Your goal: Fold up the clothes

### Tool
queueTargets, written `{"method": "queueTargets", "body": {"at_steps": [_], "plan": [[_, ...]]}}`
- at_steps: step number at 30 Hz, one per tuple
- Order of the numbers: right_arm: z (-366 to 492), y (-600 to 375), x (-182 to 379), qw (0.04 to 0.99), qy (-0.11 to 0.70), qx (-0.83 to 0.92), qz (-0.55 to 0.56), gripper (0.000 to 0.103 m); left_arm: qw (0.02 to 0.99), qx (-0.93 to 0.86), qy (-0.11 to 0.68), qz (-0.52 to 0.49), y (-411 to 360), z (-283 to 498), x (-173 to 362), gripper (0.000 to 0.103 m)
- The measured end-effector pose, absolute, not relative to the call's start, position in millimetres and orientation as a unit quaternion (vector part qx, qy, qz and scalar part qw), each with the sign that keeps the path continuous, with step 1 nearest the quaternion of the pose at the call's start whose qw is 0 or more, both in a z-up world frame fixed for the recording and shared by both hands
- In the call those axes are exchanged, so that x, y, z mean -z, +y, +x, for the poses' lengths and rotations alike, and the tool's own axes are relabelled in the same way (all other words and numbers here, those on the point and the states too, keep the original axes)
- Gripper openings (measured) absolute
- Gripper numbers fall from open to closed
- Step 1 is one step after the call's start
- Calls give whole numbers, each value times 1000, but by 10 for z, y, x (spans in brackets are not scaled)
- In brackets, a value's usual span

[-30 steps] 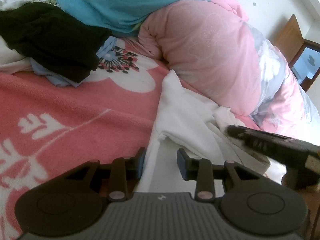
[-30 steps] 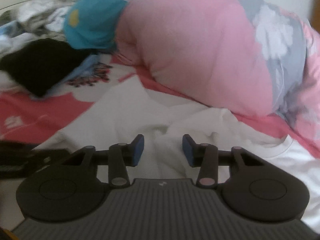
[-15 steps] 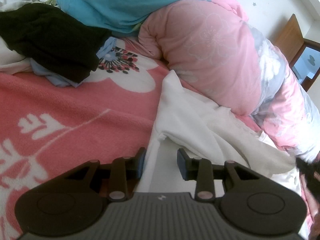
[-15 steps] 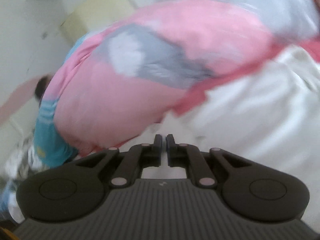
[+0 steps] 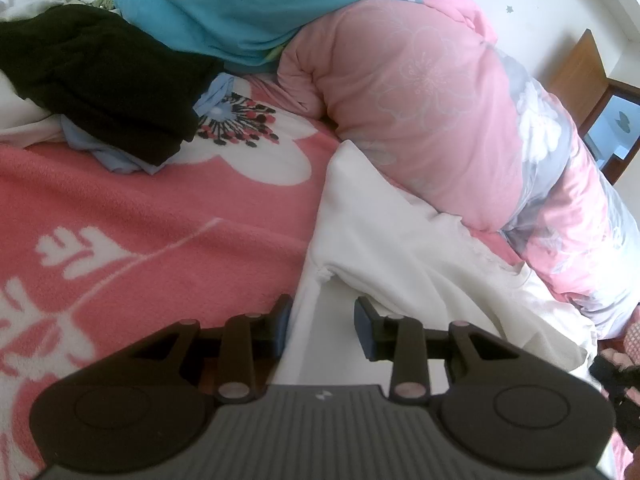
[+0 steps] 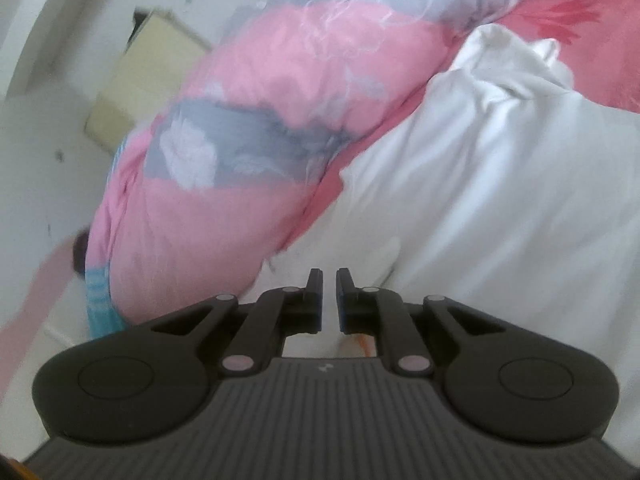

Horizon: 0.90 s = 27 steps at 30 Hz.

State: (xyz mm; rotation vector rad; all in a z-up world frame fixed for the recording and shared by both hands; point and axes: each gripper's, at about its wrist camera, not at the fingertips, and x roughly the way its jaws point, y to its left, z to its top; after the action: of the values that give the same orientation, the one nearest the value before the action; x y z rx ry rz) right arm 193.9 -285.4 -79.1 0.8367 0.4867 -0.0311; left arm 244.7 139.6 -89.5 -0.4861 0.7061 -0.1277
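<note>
A white garment (image 5: 400, 248) lies crumpled on the pink flowered blanket (image 5: 140, 216), against a rolled pink and grey quilt (image 5: 440, 100). My left gripper (image 5: 323, 324) is open, low over the garment's near edge, with white cloth between its fingers. In the right wrist view the white garment (image 6: 500, 184) fills the right side. My right gripper (image 6: 329, 296) is nearly shut, a thin gap between its pads, with nothing seen held; it hangs tilted over the garment beside the quilt (image 6: 248, 120).
A black garment (image 5: 100, 80) on a light blue one lies at the back left. A turquoise striped garment (image 5: 248, 4) rests on the quilt. A wooden door (image 5: 580, 76) and white wall stand at the right. A cream box (image 6: 140, 80) sits by the wall.
My right gripper went from open to nearly shut and swung away to the right, tilting, out of the left wrist view. My left gripper has stayed open and still.
</note>
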Motion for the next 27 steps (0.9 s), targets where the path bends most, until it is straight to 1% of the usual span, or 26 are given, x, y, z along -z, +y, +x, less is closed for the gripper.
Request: {"method": "queueTargets", "body": {"at_steps": [5, 7, 9, 11, 12, 13, 15, 16, 18, 20, 21, 22, 24, 27], "plan": [[2169, -2525, 867, 881, 348, -50, 316, 11, 907, 64, 343, -236, 1403, 2452, 892, 35], [2388, -2370, 861, 886, 374, -71, 265, 11, 907, 64, 343, -236, 1409, 2453, 892, 35], [2660, -2305, 775, 906, 352, -73, 225, 11, 908, 63, 343, -234, 1404, 2458, 891, 36], [2979, -2333, 688, 919, 322, -81, 214, 11, 908, 63, 342, -232, 1400, 2464, 892, 36], [3138, -2368, 670, 921, 315, -86, 212, 15, 908, 63, 342, -232, 1401, 2468, 894, 36], [3292, -2399, 668, 923, 314, -86, 206, 25, 908, 63, 342, -232, 1401, 2472, 896, 36], [3494, -2432, 681, 923, 328, -79, 186, 31, 908, 63, 343, -232, 1400, 2480, 895, 37], [3586, -2447, 689, 923, 335, -75, 176, 31, 908, 63, 343, -232, 1403, 2482, 896, 37], [3570, -2499, 651, 926, 327, -71, 174, 31, 908, 63, 343, -231, 1404, 2483, 895, 37], [3363, -2621, 589, 932, 293, -80, 199, 36, 909, 62, 342, -230, 1397, 2481, 893, 37], [3225, -2702, 572, 933, 276, -83, 216, 46, 909, 62, 342, -229, 1394, 2482, 892, 37], [3119, -2774, 569, 932, 270, -82, 227, 49, 909, 62, 342, -229, 1394, 2482, 892, 37], [2966, -2875, 607, 926, 286, -67, 237, 49, 909, 62, 342, -230, 1388, 2481, 893, 37], [2848, -2998, 760, 904, 335, -38, 263, 49, 909, 62, 342, -229, 1385, 2486, 896, 37]]}}
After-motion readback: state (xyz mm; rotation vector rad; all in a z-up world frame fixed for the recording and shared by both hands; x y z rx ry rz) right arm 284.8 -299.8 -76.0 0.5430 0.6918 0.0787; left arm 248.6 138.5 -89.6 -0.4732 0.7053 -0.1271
